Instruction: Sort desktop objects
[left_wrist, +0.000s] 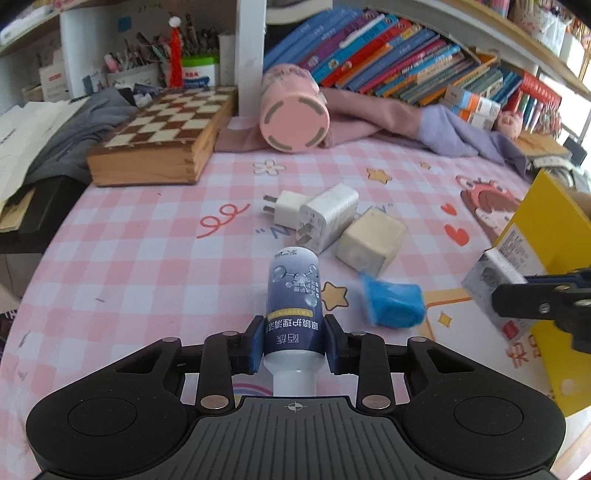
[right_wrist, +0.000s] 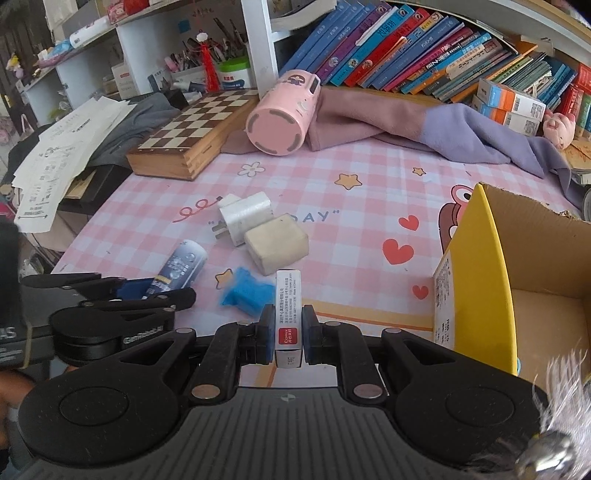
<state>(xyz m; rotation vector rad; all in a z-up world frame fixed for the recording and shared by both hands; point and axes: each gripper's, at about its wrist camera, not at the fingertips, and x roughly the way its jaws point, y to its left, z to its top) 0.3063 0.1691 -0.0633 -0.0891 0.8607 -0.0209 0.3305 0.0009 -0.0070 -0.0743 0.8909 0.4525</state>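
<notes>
My left gripper (left_wrist: 294, 341) is shut on a blue and white bottle of lens cleaner (left_wrist: 294, 299), held lengthwise above the pink checked mat; it also shows in the right wrist view (right_wrist: 179, 268). My right gripper (right_wrist: 289, 334) is shut on a small white box with a red label (right_wrist: 288, 314), seen at the right of the left wrist view (left_wrist: 495, 291), beside the yellow cardboard box (right_wrist: 480, 273). On the mat lie a blue object (right_wrist: 248, 291), two white plug chargers (right_wrist: 245, 218) and a beige block (right_wrist: 277, 243).
A pink cup (right_wrist: 280, 114) lies on its side at the back, next to a wooden chessboard case (right_wrist: 192, 129) and a pink and purple cloth (right_wrist: 424, 125). Books (right_wrist: 406, 48) fill the shelf behind. Papers (right_wrist: 62, 155) hang off the left.
</notes>
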